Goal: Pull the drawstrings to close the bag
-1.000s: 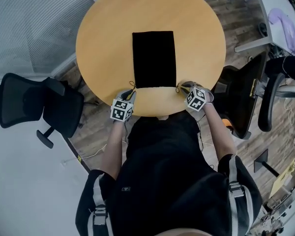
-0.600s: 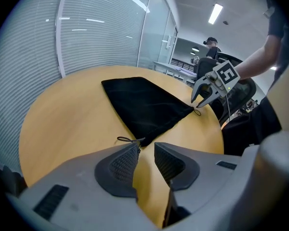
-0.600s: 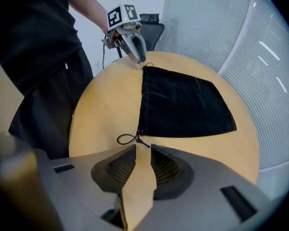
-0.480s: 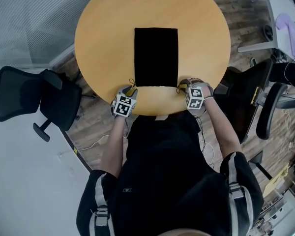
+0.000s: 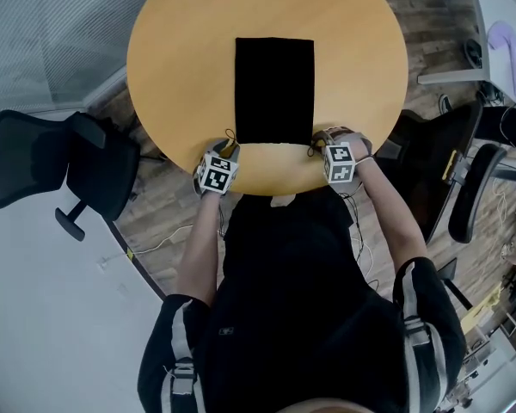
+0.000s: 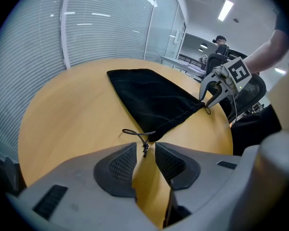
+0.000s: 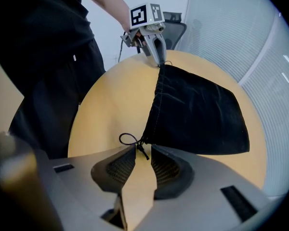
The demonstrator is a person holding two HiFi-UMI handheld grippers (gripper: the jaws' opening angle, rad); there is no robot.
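A black drawstring bag lies flat on the round wooden table, its mouth toward the near edge. My left gripper sits at the bag's near left corner, and my right gripper at the near right corner. In the left gripper view the jaws stand apart with the knotted end of the left drawstring loop between the tips, not pinched. In the right gripper view the jaws are also apart, and the right drawstring loop lies loose between the tips.
A black office chair stands left of the table and another to the right. A white desk with a purple item is at the far right. The person's body is close against the table's near edge.
The head view has shifted a little. Both grippers stay at the bag's near corners, and the bag lies as before.
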